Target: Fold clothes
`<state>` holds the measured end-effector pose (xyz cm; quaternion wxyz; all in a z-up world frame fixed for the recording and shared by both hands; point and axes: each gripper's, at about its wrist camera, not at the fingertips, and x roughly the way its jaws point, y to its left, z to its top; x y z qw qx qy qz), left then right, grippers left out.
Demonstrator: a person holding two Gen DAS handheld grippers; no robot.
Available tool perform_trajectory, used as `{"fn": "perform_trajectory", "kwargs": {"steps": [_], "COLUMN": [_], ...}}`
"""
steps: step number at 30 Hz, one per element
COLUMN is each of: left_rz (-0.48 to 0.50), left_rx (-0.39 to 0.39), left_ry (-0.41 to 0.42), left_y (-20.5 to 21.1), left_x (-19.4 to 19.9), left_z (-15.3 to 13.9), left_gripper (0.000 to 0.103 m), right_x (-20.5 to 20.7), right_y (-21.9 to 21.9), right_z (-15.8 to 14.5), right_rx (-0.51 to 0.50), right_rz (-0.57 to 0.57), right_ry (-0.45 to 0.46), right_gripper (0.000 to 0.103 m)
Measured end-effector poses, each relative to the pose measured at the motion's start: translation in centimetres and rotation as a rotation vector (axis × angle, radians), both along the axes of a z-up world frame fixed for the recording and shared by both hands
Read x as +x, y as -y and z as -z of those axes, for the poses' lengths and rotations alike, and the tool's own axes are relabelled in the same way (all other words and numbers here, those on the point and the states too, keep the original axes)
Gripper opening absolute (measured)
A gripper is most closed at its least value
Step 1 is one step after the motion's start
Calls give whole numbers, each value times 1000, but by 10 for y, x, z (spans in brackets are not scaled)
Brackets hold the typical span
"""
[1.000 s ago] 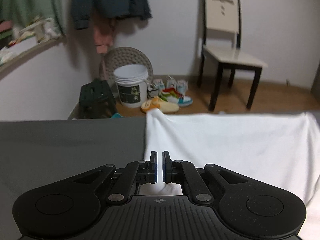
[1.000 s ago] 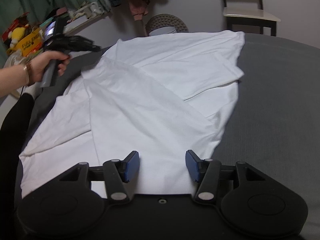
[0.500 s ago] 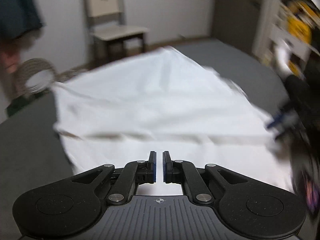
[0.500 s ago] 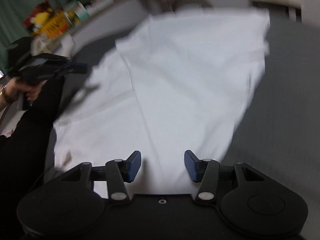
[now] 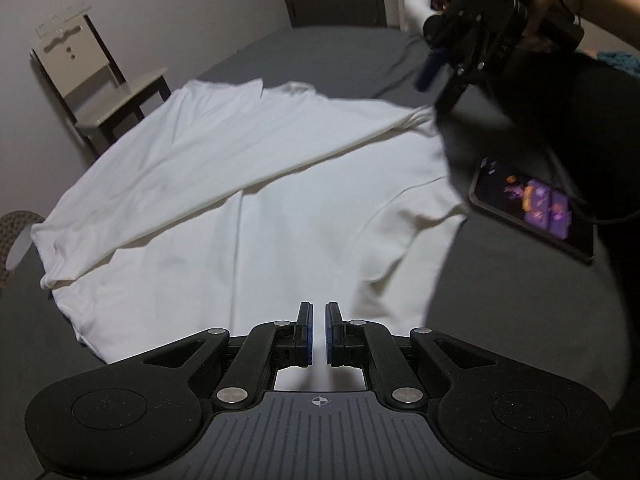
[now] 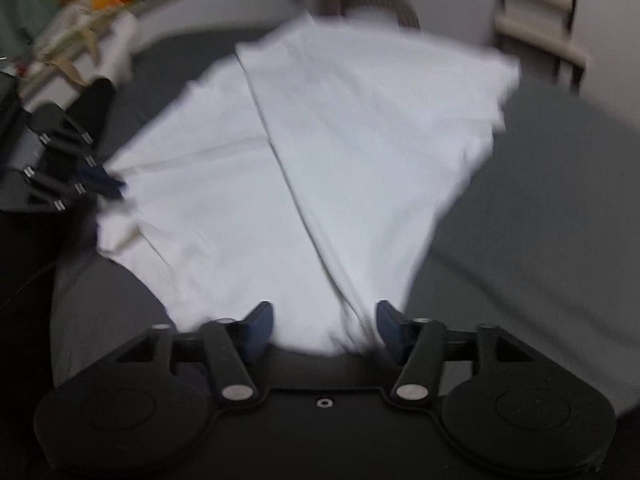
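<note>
Here, left wrist view: your left gripper (image 5: pixel 316 334) pinches the near edge of the white shirt (image 5: pixel 248 184), spread on the grey bed (image 5: pixel 520 300). Right wrist view, blurred: your right gripper (image 6: pixel 325 326) has fingers apart, shirt edge between them.

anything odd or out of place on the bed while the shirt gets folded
Yes: a lit tablet lies on the grey bed right beside the white shirt, by its sleeve edge, with a cable attached. It sits close to the folding area and could get caught as the cloth moves.
</note>
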<state>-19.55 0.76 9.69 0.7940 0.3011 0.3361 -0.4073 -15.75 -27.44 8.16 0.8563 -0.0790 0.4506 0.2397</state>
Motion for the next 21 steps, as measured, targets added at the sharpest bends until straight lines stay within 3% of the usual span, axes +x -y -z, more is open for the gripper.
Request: {"fn": "perform_trajectory", "kwargs": {"steps": [3,6,8,10,12,15,21], "left_rz": [34,120,160,176,202,245,323], "left_rx": [53,185,264,297,294,340,422], "left_ry": [36,123,174,211,266,298,394], "left_y": [11,17,18,17,16,20,33], "left_x": [-16,-32,-41,-46,-52,-56,-59], "left_z": [-2,3,8,12,11,14,27], "left_gripper": [4,8,29,77,89,89,89], "right_x": [-14,-24,-25,-27,-32,-39,-42], "right_y": [-27,-45,-50,-54,-58,-64,-89], "right_z": [0,14,24,33,39,46,49], "right_rx": [-128,-329,-422,-515,-582,-632,-606], "right_rz": [-146,-255,-294,-324,-355,-404,-469], "right_ry": [77,135,153,188,205,231,278], "right_gripper": [73,75,76,78,79,80,84]}}
